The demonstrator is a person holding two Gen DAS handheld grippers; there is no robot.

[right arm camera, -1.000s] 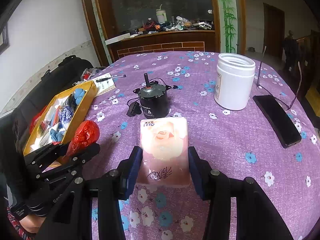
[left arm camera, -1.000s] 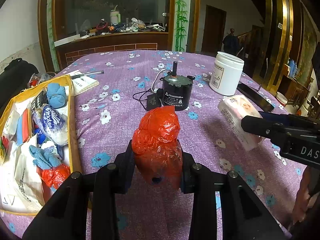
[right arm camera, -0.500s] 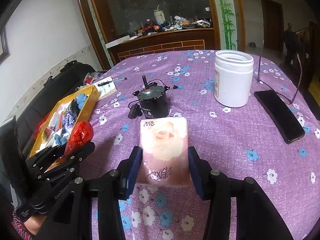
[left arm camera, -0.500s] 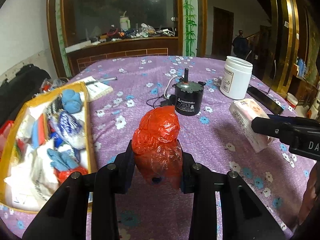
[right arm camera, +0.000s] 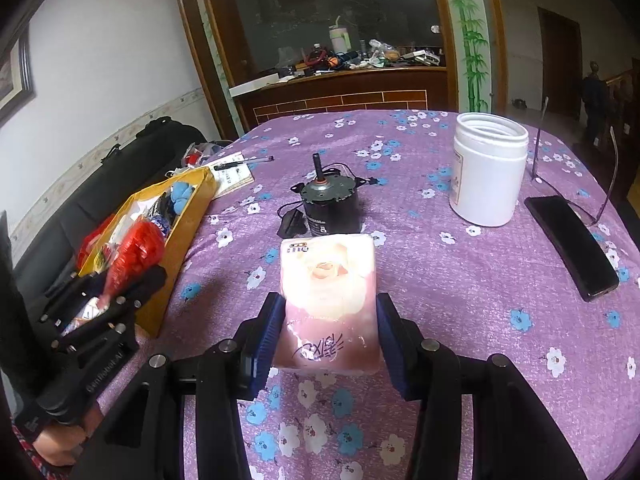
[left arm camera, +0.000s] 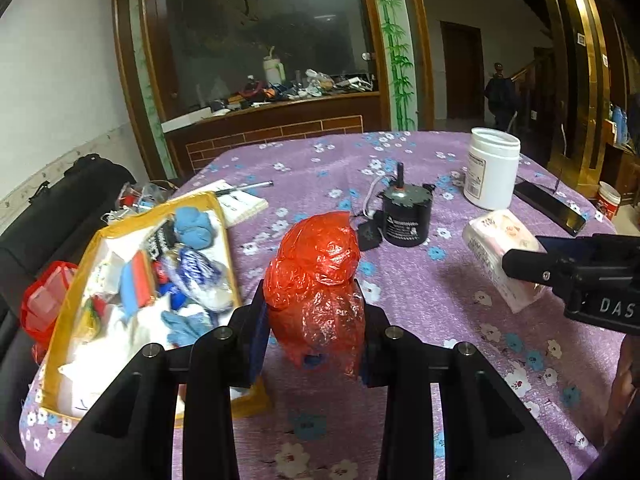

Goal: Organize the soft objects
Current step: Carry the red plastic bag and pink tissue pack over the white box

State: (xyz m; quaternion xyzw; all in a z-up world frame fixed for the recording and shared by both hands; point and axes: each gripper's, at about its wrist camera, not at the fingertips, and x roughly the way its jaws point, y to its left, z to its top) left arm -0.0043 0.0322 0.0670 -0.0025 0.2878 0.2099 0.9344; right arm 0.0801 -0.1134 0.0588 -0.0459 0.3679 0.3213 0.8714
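My left gripper [left arm camera: 314, 344] is shut on a crumpled red plastic bag [left arm camera: 316, 280], held above the table's left part, near the yellow-rimmed box [left arm camera: 224, 232] of soft items. The bag also shows in the right wrist view [right arm camera: 136, 256], in the left gripper [right arm camera: 116, 288] by the box [right arm camera: 180, 240]. My right gripper [right arm camera: 328, 336] is shut on a pink tissue pack [right arm camera: 328, 292], held above the purple flowered tablecloth [right arm camera: 460, 300]. The pack also shows in the left wrist view [left arm camera: 496, 248].
A black motor with cable [right arm camera: 330, 204], a white jar [right arm camera: 488, 172], a black phone [right arm camera: 572, 244] and glasses [right arm camera: 576, 176] are on the table. A notepad with pen [left arm camera: 240, 198] lies beyond the box. A black bag [left arm camera: 52, 208] lies to the left.
My left gripper has carried the red bag leftward, closer to the yellow box. My right gripper keeps hold of the tissue pack and has barely moved.
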